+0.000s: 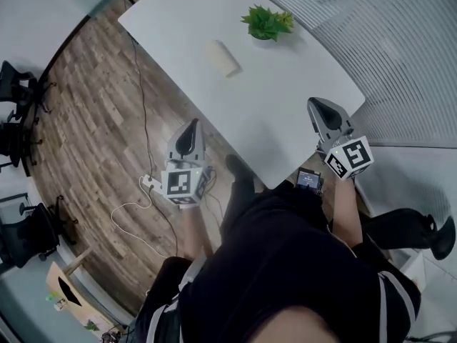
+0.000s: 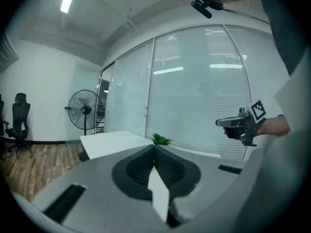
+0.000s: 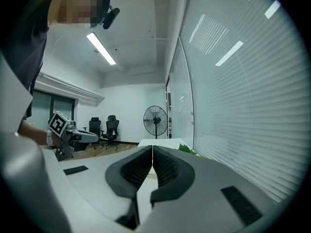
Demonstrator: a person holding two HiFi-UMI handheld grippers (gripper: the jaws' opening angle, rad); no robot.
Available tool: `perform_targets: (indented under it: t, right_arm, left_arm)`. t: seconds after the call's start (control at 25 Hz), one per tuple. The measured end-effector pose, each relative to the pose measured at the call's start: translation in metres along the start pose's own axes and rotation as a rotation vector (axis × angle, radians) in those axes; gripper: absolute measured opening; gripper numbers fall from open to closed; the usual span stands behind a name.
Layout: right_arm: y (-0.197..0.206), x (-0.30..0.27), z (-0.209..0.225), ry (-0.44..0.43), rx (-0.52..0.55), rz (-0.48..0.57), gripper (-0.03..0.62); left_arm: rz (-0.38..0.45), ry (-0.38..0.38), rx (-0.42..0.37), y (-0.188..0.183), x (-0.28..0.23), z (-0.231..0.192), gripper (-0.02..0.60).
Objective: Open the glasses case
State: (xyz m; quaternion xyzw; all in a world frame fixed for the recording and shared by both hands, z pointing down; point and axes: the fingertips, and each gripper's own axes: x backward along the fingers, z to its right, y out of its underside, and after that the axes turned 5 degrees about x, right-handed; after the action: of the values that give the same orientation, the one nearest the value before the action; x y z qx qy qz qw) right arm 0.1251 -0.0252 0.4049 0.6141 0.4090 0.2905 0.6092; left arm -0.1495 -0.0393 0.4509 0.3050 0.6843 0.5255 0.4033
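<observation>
Left gripper (image 1: 191,126) closed, empty, off table (image 1: 278,113) edge; right gripper (image 1: 315,106) closed over edge; glasses case (image 1: 223,58) mid-table.

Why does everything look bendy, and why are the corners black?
Head view: the wide lens bows the table edges and the floor planks. Left gripper view: a dark round border, and the window frames curve. Right gripper view: the same black corners, the blinds bend, and the ceiling light glares white.

white rectangular table (image 1: 285,106): smooth, matt
brown plank floor (image 1: 93,120): wood, grained
beige oblong glasses case (image 1: 223,57): matt
</observation>
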Motion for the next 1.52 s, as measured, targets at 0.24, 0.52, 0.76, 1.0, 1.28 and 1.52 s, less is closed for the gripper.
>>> perform_targets:
  t: [0.24, 0.52, 0.76, 1.0, 1.28, 1.52]
  right_arm:
    - [0.011, -0.043, -0.002, -0.004, 0.014, -0.041, 0.015]
    - [0.038, -0.092, 0.011, -0.058, -0.050, -0.005, 0.015]
    - [0.098, -0.155, 0.021, -0.144, 0.134, -0.112, 0.017]
    - [0.177, -0.239, -0.017, -0.366, 0.433, -0.248, 0.160]
    - [0.223, -0.286, -0.044, -0.498, 0.552, -0.276, 0.153]
    - [0.233, -0.302, -0.040, -0.491, 0.581, -0.278, 0.123]
  left_arm:
    - [-0.012, 0.031, -0.014, -0.008, -0.022, -0.027, 0.000]
    - [-0.076, -0.065, -0.010, 0.004, -0.022, -0.045, 0.000]
    - [-0.148, -0.124, 0.000, 0.019, -0.010, -0.049, 0.000]
    - [-0.226, -0.200, 0.040, 0.045, 0.013, -0.057, 0.000]
    - [-0.297, -0.241, 0.073, 0.066, 0.029, -0.061, 0.000]
    - [-0.335, -0.247, 0.101, 0.075, 0.031, -0.056, 0.000]
